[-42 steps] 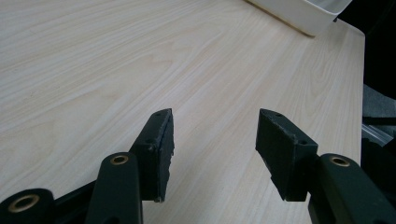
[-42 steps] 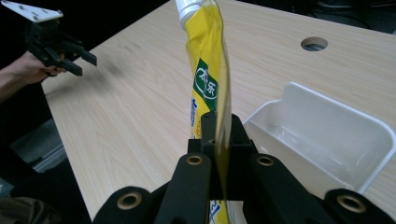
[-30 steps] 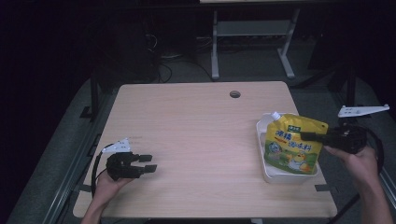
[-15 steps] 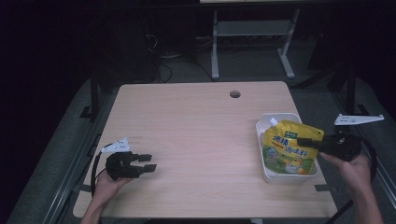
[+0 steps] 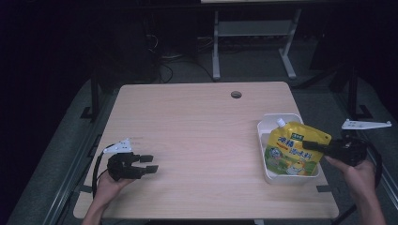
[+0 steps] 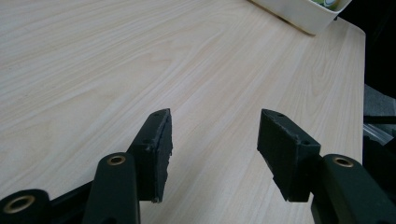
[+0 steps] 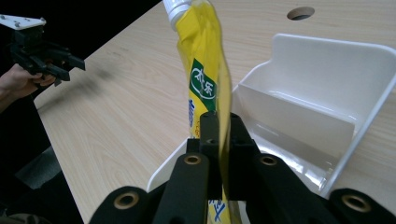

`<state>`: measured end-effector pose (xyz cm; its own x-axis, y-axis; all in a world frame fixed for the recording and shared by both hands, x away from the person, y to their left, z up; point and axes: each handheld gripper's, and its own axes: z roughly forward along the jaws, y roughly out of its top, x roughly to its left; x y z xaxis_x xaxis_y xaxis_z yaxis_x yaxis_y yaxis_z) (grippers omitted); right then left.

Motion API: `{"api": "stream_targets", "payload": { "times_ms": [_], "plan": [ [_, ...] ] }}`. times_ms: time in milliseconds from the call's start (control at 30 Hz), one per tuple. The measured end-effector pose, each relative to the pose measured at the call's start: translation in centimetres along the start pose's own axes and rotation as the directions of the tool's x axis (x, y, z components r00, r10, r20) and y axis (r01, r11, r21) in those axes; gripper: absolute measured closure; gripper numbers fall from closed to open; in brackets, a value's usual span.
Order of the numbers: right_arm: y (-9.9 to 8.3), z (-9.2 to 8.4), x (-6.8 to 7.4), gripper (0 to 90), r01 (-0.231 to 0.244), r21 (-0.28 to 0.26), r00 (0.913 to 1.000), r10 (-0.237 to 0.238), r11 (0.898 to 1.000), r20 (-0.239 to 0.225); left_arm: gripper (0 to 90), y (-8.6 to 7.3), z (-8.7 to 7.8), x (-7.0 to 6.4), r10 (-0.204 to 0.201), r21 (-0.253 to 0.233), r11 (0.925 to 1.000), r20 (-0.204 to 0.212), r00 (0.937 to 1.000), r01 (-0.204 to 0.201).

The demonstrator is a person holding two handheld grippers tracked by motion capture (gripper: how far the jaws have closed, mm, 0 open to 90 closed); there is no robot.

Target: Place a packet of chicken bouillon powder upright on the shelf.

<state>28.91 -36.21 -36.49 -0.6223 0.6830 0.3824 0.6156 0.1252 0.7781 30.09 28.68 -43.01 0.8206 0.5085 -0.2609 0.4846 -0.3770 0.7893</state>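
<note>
A yellow spouted pouch (image 5: 293,147) stands tilted in the white tray (image 5: 281,117) at the table's right edge, white cap up. My right gripper (image 5: 309,143) is shut on the pouch's right side. In the right gripper view its pads (image 7: 208,128) pinch the thin yellow pouch (image 7: 205,70) over the tray (image 7: 327,46); the jaws have just been opening slightly with the pouch still between them. My left gripper (image 5: 149,164) rests low at the table's front left, open, with only bare wood between its fingers (image 6: 154,144).
A round cable hole (image 5: 236,94) sits near the table's far edge. A grey plate (image 5: 366,124) sticks out above the right gripper, past the table's right edge. The left gripper (image 7: 70,63) appears far off in the right gripper view. A metal stand is behind the table.
My right gripper has sunk a little with the pouch, which now sits lower in the tray. The left gripper has not moved.
</note>
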Motion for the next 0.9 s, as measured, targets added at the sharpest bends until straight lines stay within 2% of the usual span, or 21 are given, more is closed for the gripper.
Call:
{"api": "stream_targets", "payload": {
  "times_ms": [133, 267, 433, 700, 900],
  "plan": [
    [0.5, -0.1, 0.0, 73.7, -0.006, -0.003, 0.9996, 0.006, 1.000, 0.027, 43.2, 0.0, 0.1, 0.0, -0.001, 0.003, 1.0000, -0.001, 1.0000, 0.001],
    [1.5, -0.6, 0.4, 68.5, 0.006, -0.024, 0.9987, -0.005, 1.000, 0.052, 42.8, 0.0, 0.0, 0.0, 0.000, 0.004, 1.0000, -0.002, 1.0000, 0.000],
    [2.7, -1.0, 1.0, 67.9, 0.029, -0.036, 0.9972, -0.027, 0.999, 0.070, 42.4, 0.0, -0.1, 0.0, -0.002, 0.002, 1.0000, -0.003, 1.0000, 0.002],
    [4.2, -1.3, 1.8, 65.1, 0.059, -0.018, 0.9940, -0.057, 0.998, 0.093, 41.8, 0.0, -0.1, 0.0, -0.007, 0.001, 1.0000, -0.005, 1.0000, 0.007],
    [5.4, -1.7, 2.6, 63.0, 0.087, -0.028, 0.9907, -0.083, 0.996, 0.108, 41.6, 0.0, -0.2, 0.1, -0.012, -0.008, 0.9999, -0.004, 0.9999, 0.011]
  ]
}}
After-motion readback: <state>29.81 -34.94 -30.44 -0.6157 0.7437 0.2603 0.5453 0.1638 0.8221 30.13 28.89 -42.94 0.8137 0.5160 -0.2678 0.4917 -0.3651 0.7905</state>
